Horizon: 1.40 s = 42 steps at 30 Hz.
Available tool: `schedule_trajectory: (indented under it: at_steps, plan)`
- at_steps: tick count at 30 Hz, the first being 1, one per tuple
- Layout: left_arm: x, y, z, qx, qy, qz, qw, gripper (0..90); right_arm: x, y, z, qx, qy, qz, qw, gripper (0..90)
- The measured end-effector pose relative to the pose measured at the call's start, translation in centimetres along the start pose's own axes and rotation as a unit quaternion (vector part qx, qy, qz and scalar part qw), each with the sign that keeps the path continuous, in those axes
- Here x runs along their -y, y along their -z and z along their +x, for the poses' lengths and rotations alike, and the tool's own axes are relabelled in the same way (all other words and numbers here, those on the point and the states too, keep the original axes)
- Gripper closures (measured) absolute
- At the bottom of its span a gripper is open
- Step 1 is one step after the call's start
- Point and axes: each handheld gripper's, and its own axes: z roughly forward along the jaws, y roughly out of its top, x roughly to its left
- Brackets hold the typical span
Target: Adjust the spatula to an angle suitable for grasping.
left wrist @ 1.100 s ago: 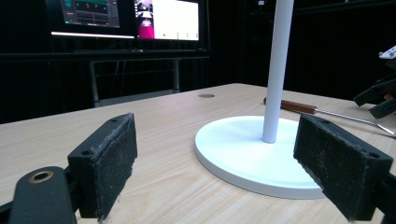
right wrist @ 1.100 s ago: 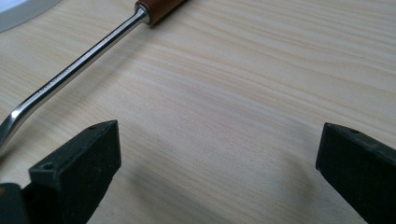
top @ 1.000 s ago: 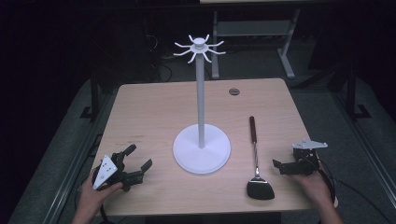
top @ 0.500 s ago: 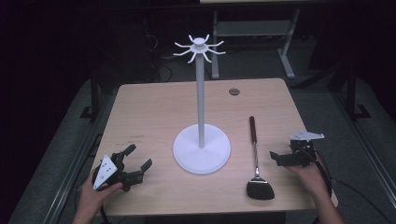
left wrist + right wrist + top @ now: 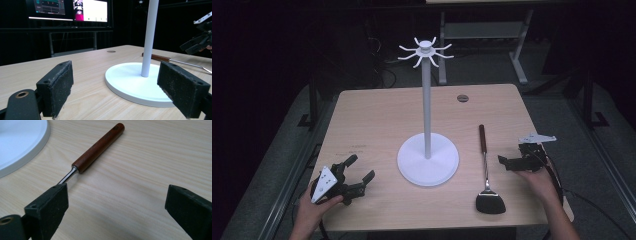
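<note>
A white hook stand (image 5: 427,150) rises from a round base at the table's middle, its hooks (image 5: 425,51) bare. A spatula (image 5: 485,170) with a brown wooden handle (image 5: 100,146) and black blade lies flat to the right of the base. My right gripper (image 5: 507,162) hovers open just right of the spatula's metal shaft, jaws pointing left at it. In the right gripper view (image 5: 117,212) the shaft runs behind the left jaw. My left gripper (image 5: 359,172) rests open near the front left corner, aimed at the stand's base (image 5: 136,82), nothing between its pads.
The wooden table (image 5: 377,115) has a small round dark grommet (image 5: 462,98) at the back right. Monitors (image 5: 68,10) glow beyond the table's far side. A desk frame (image 5: 482,35) stands behind on the grey floor.
My right gripper has lifted slightly and shifted left toward the spatula's shaft. The left gripper, stand and spatula have stayed where they were.
</note>
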Motion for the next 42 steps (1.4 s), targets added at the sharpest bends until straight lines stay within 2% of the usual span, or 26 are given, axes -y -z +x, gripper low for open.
schedule_trajectory:
  at_steps: [7,15,17,20,23,24,28,31,33,36,39,41,42]
  plan:
    - [0.0,0.0,0.0,0.000,0.000,0.000,1.0000,12.7,-1.2,-0.2,-0.2,-0.004,-0.003,-0.017,0.9998,8.7]
    - [0.0,0.0,0.0,0.000,0.000,0.000,1.0000,12.7,-2.4,-1.0,-0.7,-0.007,-0.005,-0.018,0.9998,14.2]
    - [0.0,0.0,0.0,0.000,0.000,0.000,1.0000,12.7,-2.6,-1.3,-0.8,-0.009,-0.004,-0.027,0.9996,17.6]
    - [0.0,0.0,0.0,0.000,0.000,0.000,1.0000,12.7,-2.9,-1.8,-0.9,-0.013,-0.006,-0.022,0.9996,21.8]
    - [0.0,0.0,0.0,-0.001,-0.001,0.000,1.0000,12.7,-3.4,-2.0,-0.9,-0.018,-0.008,-0.033,0.9993,30.1]
    - [0.0,0.0,0.0,-0.001,-0.001,0.000,1.0000,12.7,-3.4,-2.0,-0.9,-0.018,-0.008,-0.033,0.9993,30.1]
    - [0.0,0.0,0.0,-0.002,0.001,0.000,1.0000,12.7,-3.8,-2.5,-0.6,-0.003,0.010,-0.052,0.9986,49.1]
    - [0.0,0.0,0.0,-0.002,-0.003,0.001,1.0000,12.7,-4.0,-3.0,-0.7,-0.008,0.017,-0.051,0.9985,63.9]
    - [0.0,0.0,0.0,-0.003,0.001,0.000,1.0000,12.7,-4.2,-3.6,-0.8,-0.012,0.018,-0.043,0.9988,75.0]
    - [0.0,0.1,0.1,-0.002,0.000,-0.001,1.0000,12.7,-4.6,-4.3,-0.9,-0.022,0.010,-0.043,0.9988,88.5]
    - [0.0,0.0,0.0,-0.002,0.001,0.000,1.0000,12.7,-4.7,-4.9,-0.8,-0.031,0.008,-0.040,0.9987,89.7]
    - [0.0,0.0,0.0,-0.002,0.001,0.000,1.0000,12.7,-4.6,-5.2,-0.8,-0.030,0.018,-0.035,0.9987,89.8]
    - [0.0,0.0,0.0,-0.002,0.001,0.000,1.0000,12.7,-4.6,-5.3,-0.8,-0.035,0.015,-0.033,0.9988,89.8]
